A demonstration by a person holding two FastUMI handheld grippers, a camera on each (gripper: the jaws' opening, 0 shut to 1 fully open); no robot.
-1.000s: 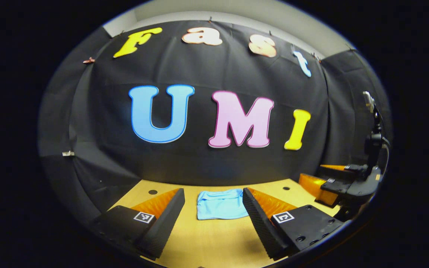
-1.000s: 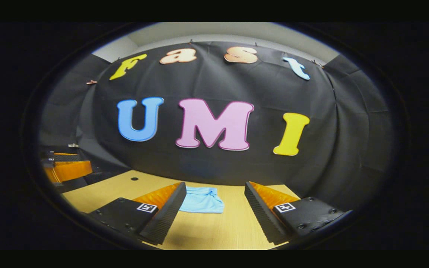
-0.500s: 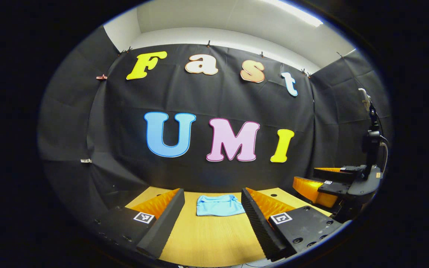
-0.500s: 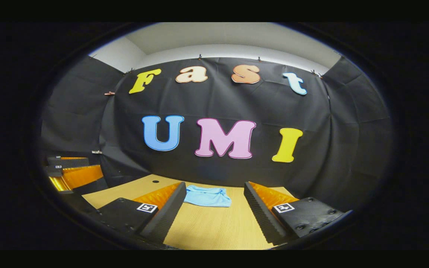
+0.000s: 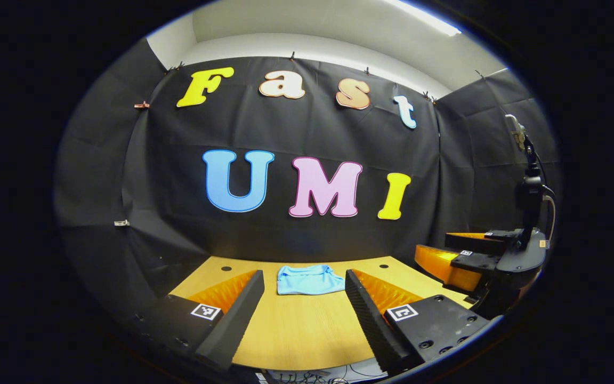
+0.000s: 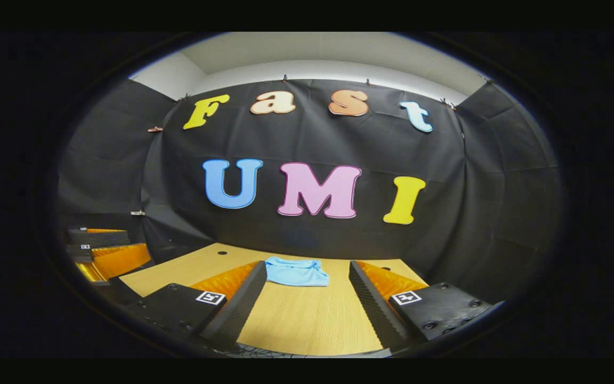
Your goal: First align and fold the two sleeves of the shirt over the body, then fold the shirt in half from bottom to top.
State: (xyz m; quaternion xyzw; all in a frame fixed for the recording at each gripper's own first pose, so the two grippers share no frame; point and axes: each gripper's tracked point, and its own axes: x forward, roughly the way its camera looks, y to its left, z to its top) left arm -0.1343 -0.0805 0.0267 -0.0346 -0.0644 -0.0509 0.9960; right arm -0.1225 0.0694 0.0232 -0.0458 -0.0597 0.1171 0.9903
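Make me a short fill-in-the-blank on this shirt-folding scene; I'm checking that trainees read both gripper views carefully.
1. The light blue shirt lies folded on the wooden ____.
2. The jaws of both the left gripper and the right gripper stand ____, holding nothing.
3. Seen from the left gripper view, the right gripper is on the ____ side of the picture.
4. Neither gripper is ____ the shirt.

Missing words: table; open; right; touching

Two wedge fingers with ribbed inner faces on each hand-held gripper, left and right, dark screw-dotted mounting blocks bearing square black-and-white tags, plus a dark upright post with a cable on the right one.
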